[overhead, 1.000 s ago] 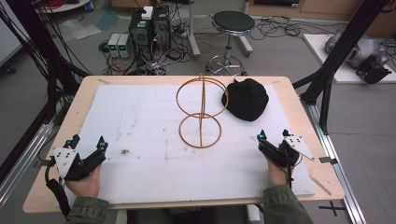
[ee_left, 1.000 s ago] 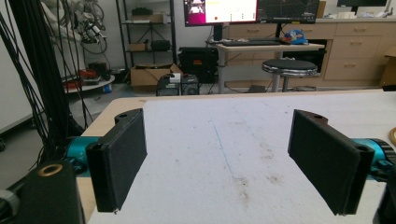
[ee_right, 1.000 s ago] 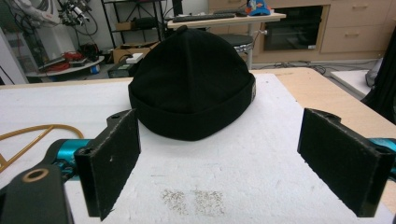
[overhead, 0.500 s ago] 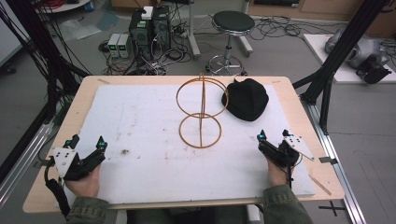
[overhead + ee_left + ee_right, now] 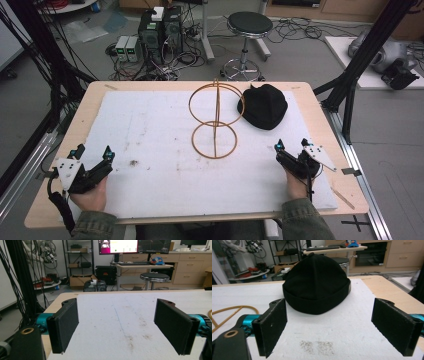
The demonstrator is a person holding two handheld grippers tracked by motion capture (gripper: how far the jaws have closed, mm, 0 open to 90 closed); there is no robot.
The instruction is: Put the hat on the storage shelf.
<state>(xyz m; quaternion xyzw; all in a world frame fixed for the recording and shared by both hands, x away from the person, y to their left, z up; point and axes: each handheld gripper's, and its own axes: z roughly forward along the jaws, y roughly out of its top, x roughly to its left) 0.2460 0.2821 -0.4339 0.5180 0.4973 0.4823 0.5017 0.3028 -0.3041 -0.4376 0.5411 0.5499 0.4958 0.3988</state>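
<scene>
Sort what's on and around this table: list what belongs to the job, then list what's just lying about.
Job: black hat, gold wire stand, left hand-held gripper, right hand-held gripper, both open.

Lying about: white foam sheet, stool, computer boxes on the floor.

I saw the worktop (image 5: pixel 320 107) carrying a white sheet (image 5: pixel 150 130); on it, a wire stand (image 5: pixel 215 120) mid-far, a black hat (image 5: pixel 264 106) near the far right corner.

No visible change, left tool (image 5: pixel 92 151) and right tool (image 5: pixel 290 145) unmoved, hat (image 5: pixel 264 105) unshifted
</scene>
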